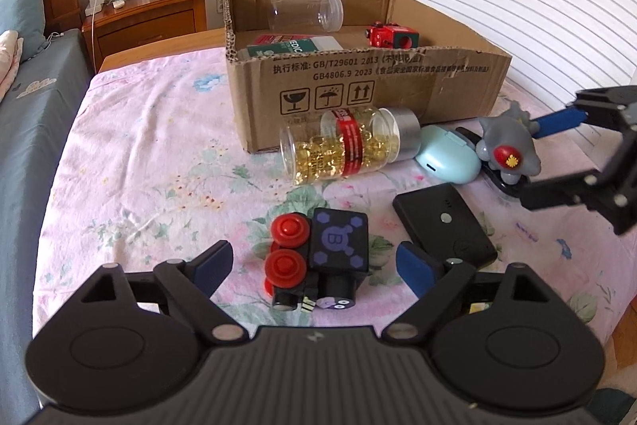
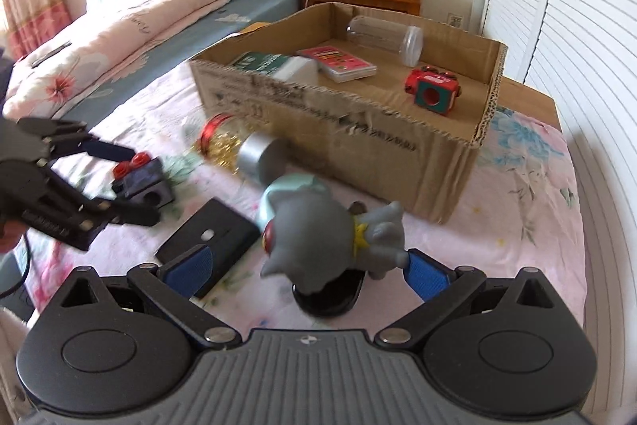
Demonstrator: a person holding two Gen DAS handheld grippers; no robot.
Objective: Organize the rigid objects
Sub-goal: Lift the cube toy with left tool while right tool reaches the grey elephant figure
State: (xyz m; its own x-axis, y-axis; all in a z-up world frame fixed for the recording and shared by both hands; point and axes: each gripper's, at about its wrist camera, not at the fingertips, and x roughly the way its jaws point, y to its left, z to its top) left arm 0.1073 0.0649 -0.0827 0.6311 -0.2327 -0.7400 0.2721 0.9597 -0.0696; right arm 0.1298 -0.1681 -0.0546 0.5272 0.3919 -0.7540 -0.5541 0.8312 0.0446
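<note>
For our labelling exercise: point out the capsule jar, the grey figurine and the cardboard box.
capsule jar [image 1: 342, 146], left wrist view, red label band.
grey figurine [image 2: 318, 226], right wrist view, back of head.
cardboard box [image 1: 358, 86], left wrist view, printed front wall.

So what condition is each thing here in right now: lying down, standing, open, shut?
left gripper: open, fingers either side of the black cube toy
right gripper: open, around the grey figurine
black cube toy: on the bedspread, not gripped
grey figurine: upright on its black base
capsule bottle: on its side, capped
clear jar: on its side in the cardboard box

Home bedroom, bed [image 2: 167, 6], nightstand [image 1: 151, 14]
</note>
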